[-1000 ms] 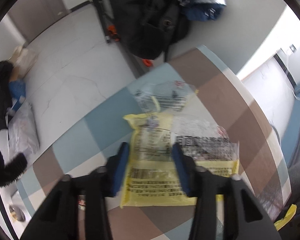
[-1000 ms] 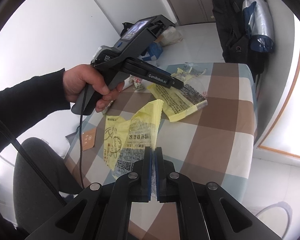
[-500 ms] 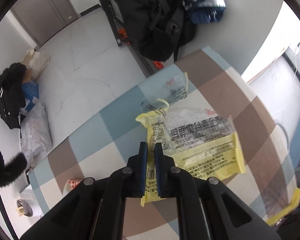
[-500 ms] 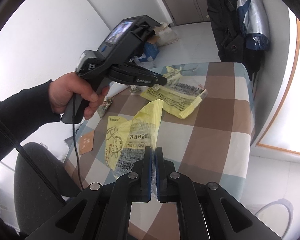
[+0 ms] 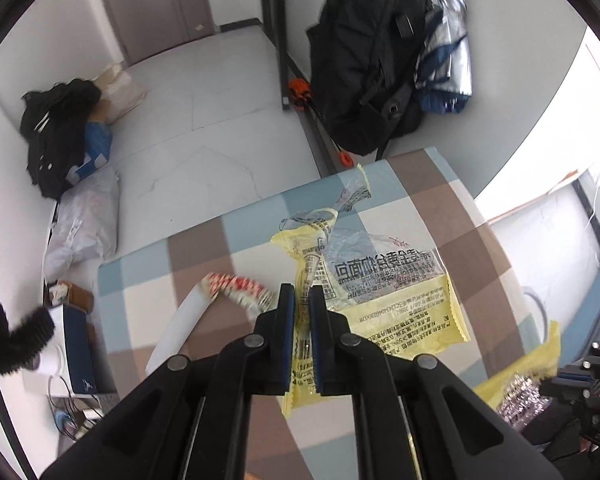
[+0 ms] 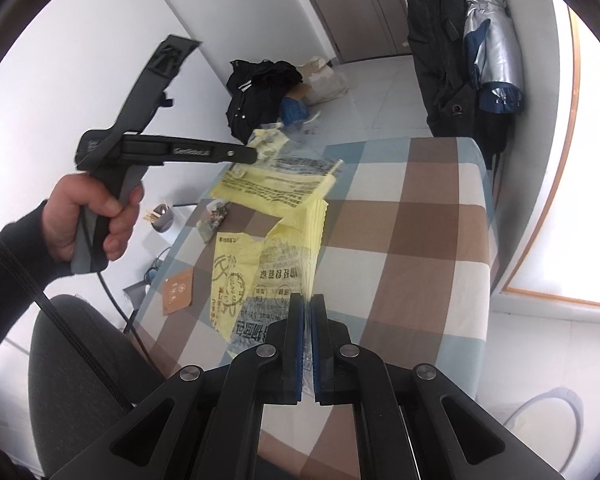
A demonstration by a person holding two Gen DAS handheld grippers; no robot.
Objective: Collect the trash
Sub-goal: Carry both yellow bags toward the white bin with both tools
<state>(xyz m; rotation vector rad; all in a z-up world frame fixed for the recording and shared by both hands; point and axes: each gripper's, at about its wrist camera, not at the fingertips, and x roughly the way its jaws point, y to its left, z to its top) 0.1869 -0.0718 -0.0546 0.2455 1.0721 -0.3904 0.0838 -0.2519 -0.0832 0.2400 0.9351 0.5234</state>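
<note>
My left gripper (image 5: 302,293) is shut on the near edge of a yellow printed wrapper (image 5: 404,314). A clear wrapper (image 5: 352,196) clings to the yellow wrapper's far end. In the right wrist view a hand (image 6: 88,216) holds the left gripper (image 6: 252,155) above the checkered table (image 6: 420,216), and the yellow wrapper (image 6: 276,188) hangs from it. My right gripper (image 6: 308,300) is shut on the rim of a crumpled yellow plastic bag (image 6: 260,264) that stands up from the cloth. The yellow bag (image 5: 516,372) also shows at the left wrist view's lower right.
A red-and-white wrapper (image 5: 236,288) and white paper (image 5: 180,332) lie on the table's left part. A brown card (image 6: 178,292) and a small wrapper (image 6: 216,216) sit near the table's left edge. A black backpack (image 5: 364,60), folded umbrella (image 6: 488,52) and floor bags (image 5: 84,216) stand beyond.
The left gripper shut on the yellow wrapper, then lifted it off the cloth and drew it back, baring the red-and-white wrapper. The right gripper stayed still on the bag.
</note>
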